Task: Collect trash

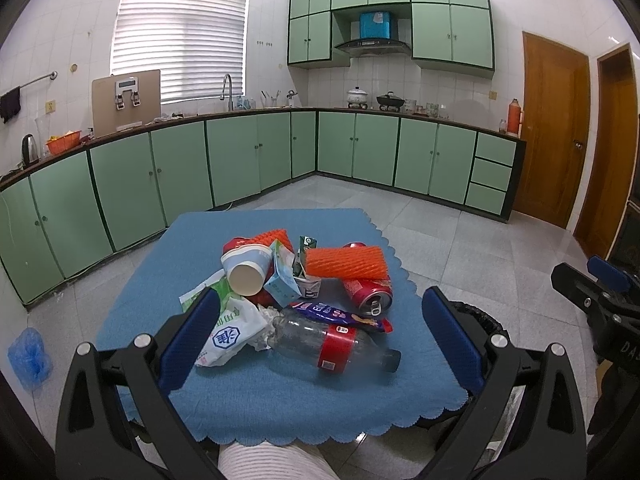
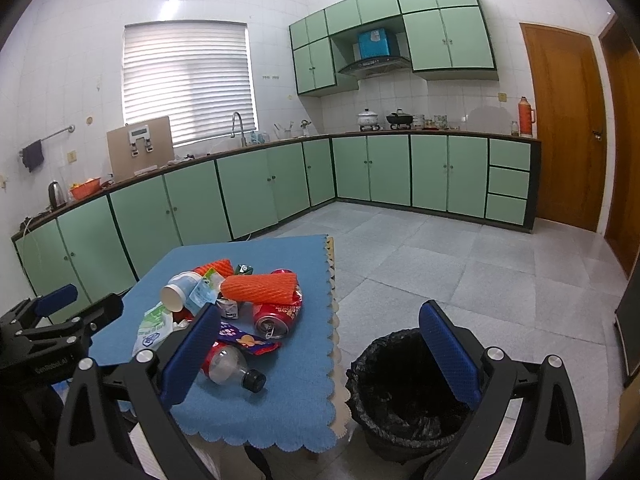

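Blue scalloped cloth (image 1: 280, 408) covers your counter, and the trash sits heaped on it. Your left tongs (image 1: 326, 340) stand with jaws wide apart, empty, just short of the heap. Between their blue pads (image 1: 192, 336) lies a clear plastic bottle with red label and black cap (image 1: 336, 344) on its side, cap pointing right. Touching it on the left: a white-and-green plastic wrapper (image 1: 228, 328). Behind it, a purple snack wrapper (image 1: 340, 316), then a red drink can (image 1: 370, 294) on its side, pull-tab end toward you. An orange foam net sleeve (image 1: 346, 262) rests across the can. A white paper cup (image 1: 246, 270) lies tipped, mouth toward you, beside a small light-blue carton (image 1: 282, 278).

Your right tongs (image 2: 320, 356) are also apart and empty, held over the counter's right edge. A black-bagged round trash bin (image 2: 400, 396) stands on the grey tiled floor (image 2: 440, 264), just beside the counter.
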The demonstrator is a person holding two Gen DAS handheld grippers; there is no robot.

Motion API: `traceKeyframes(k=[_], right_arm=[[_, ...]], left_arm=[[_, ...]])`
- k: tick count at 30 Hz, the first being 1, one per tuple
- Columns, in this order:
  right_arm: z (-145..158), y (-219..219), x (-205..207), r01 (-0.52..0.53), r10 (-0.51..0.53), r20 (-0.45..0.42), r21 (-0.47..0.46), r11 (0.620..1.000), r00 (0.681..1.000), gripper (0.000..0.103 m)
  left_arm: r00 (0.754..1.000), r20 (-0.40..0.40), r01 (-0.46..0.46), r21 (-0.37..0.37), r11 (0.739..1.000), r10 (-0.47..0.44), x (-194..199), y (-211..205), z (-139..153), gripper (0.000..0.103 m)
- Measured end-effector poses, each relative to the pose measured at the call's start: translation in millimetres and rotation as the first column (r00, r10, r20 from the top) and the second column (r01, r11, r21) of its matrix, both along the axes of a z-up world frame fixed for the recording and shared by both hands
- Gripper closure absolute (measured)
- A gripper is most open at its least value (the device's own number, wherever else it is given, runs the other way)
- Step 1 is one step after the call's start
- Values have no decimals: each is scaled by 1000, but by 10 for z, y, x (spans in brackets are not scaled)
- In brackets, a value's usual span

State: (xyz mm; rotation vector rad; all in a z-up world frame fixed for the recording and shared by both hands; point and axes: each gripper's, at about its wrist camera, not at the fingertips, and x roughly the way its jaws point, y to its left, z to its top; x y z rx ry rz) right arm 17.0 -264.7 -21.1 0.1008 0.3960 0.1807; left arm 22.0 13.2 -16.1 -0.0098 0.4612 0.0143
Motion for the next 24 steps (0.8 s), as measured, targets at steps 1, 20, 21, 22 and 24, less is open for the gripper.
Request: traceKeyframes(k=[1, 20, 21, 22, 24], right_arm=[[-3, 19, 36, 1, -1, 6, -7, 1000, 1000, 6], [-185, 465, 1307, -67, 64, -54, -61, 996, 996, 6], [-206, 515, 1392, -80, 76, -60, -61, 995, 995, 6], [-244, 583, 1517, -98, 93, -74, -59, 993, 993, 6], [-314, 689, 1711, -138, 133, -101, -47, 989, 986, 12]], left_arm=[[1000, 0, -4, 5, 1000, 4, 29, 18, -10, 5], [986, -43, -161, 17, 987, 162, 1020, 828, -260, 5], [986, -50, -161, 16, 987, 162, 1095, 851, -282, 5], [985, -55, -162, 17, 987, 163, 1150, 875, -308, 6], [985, -67, -160, 17, 987, 160, 1262, 929, -356, 8]])
